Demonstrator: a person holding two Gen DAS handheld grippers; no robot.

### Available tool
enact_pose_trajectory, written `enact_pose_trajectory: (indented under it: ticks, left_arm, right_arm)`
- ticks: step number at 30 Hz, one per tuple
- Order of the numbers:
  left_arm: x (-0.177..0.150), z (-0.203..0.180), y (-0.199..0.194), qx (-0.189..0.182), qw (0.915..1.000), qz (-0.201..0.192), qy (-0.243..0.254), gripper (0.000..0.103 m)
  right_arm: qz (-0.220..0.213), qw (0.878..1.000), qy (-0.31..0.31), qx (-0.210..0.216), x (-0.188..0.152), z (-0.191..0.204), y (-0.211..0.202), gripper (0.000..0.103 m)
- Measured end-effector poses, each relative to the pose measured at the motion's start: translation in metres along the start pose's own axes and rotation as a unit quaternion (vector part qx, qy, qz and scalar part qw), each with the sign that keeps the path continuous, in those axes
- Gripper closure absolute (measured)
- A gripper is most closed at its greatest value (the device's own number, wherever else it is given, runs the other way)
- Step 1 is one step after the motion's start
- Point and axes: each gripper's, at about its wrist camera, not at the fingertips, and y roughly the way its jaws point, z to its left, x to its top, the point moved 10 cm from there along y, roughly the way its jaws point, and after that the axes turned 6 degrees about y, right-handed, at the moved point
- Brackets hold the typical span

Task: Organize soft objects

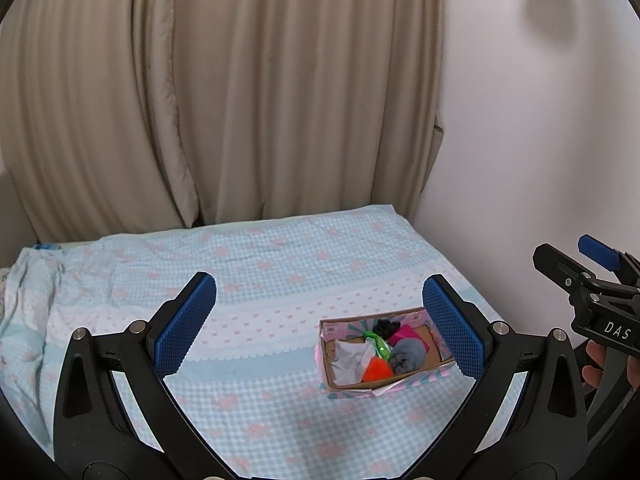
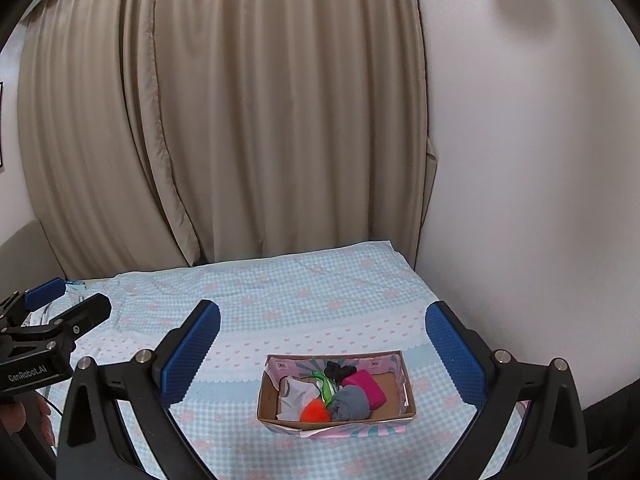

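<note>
Both hand-held grippers, left (image 1: 320, 322) and right (image 2: 324, 350), hang wide apart, empty, above the bed (image 2: 280, 300). Soft items sit in the box (image 2: 404, 368); likely finished, so lift clear without bumping it.

Blue-and-white gingham bedsheet (image 2: 280, 304) with pink hearts; beige curtain (image 2: 260, 120); pink-and-teal box (image 2: 340, 432); orange pom-pom (image 2: 314, 412).

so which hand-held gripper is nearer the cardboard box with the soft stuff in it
Right, though only slightly. The right hand-held gripper hangs open with the cardboard box centred between its fingers. The left hand-held gripper is open too, off to the box's left side.
</note>
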Motion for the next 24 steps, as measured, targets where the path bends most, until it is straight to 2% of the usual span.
enact_pose_trajectory:
  ticks: [24]
  left_arm:
    - [0.0048, 0.0035, -0.0006, 0.004, 0.9999, -0.014, -0.003, 0.0]
  right_arm:
    - [0.0, 1.0, -0.001, -0.004, 0.0036, -0.0005, 0.0031, 0.001]
